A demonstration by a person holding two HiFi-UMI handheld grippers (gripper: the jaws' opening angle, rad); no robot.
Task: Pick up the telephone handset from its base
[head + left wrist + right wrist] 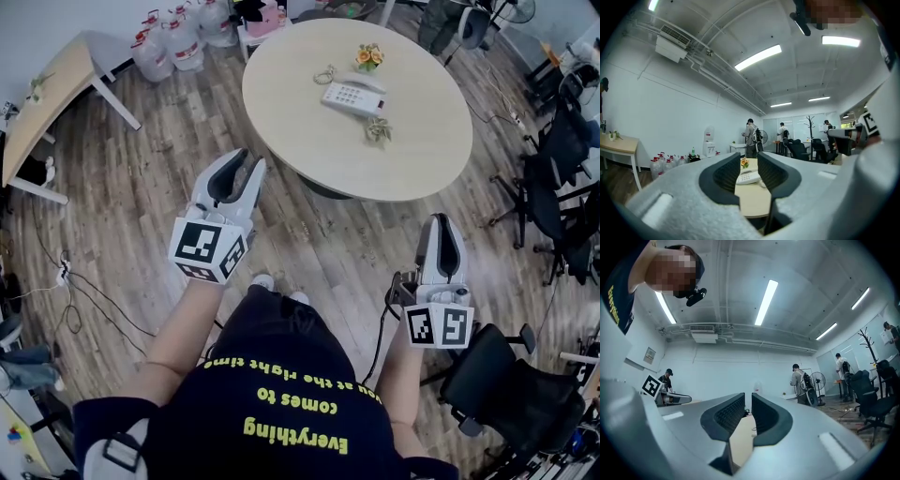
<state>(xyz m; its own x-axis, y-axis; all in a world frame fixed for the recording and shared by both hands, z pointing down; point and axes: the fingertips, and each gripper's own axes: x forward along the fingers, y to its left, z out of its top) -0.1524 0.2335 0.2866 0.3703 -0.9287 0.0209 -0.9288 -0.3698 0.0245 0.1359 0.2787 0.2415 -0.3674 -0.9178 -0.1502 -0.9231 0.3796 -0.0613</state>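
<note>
Round pale wooden bench, well ahead of left claw (empty, jaws apart) and right claw (empty, jaws barely parted). White telephone handset lies cradled there; I judge the narrow right claw would shove, not span, it.

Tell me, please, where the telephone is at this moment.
In the head view, the telephone lies near the middle of the round table, just on the near side of the orange flowers.
</note>
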